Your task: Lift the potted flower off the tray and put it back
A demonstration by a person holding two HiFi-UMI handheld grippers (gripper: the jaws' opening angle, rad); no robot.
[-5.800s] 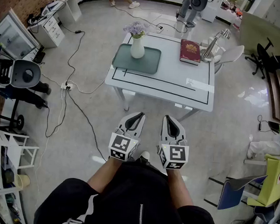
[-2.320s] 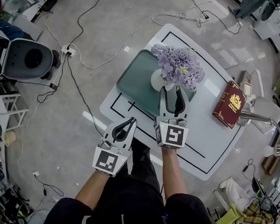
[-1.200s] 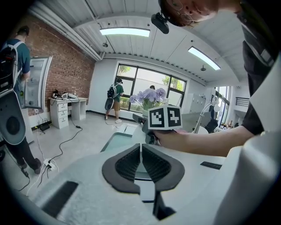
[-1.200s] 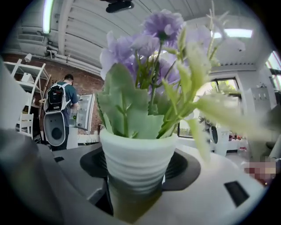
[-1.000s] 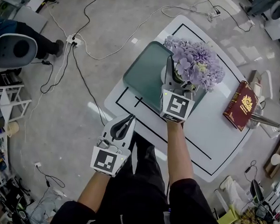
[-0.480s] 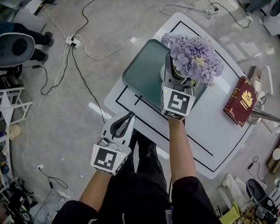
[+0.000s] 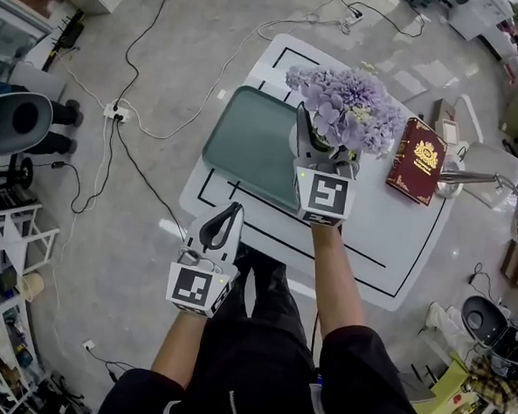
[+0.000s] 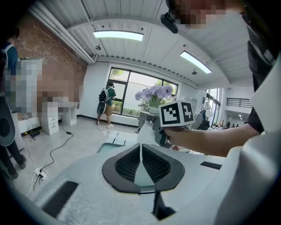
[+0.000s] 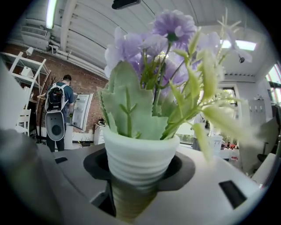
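A white ribbed pot (image 9: 139, 159) of purple flowers (image 7: 346, 106) hangs in the air over the right part of the green tray (image 7: 243, 145). My right gripper (image 7: 320, 146) is shut on it, a pad pressing each side of the pot below its rim. The right gripper view is filled by the pot, its green leaves and the blooms. My left gripper (image 7: 227, 219) hovers lower and nearer me, off the white table's (image 7: 387, 253) front edge, with its jaws (image 8: 140, 163) shut on nothing. The left gripper view shows the flowers (image 8: 153, 92) above the right gripper's marker cube.
A red book (image 7: 417, 159) lies on the table right of the flowers, with a desk lamp (image 7: 484, 180) beyond it. Cables (image 7: 142, 107) trail over the floor at left, near a grey chair (image 7: 19, 121) and white shelves (image 7: 6, 256).
My right gripper has risen with the pot, which now stands clear above the tray. The left gripper has come up a little.
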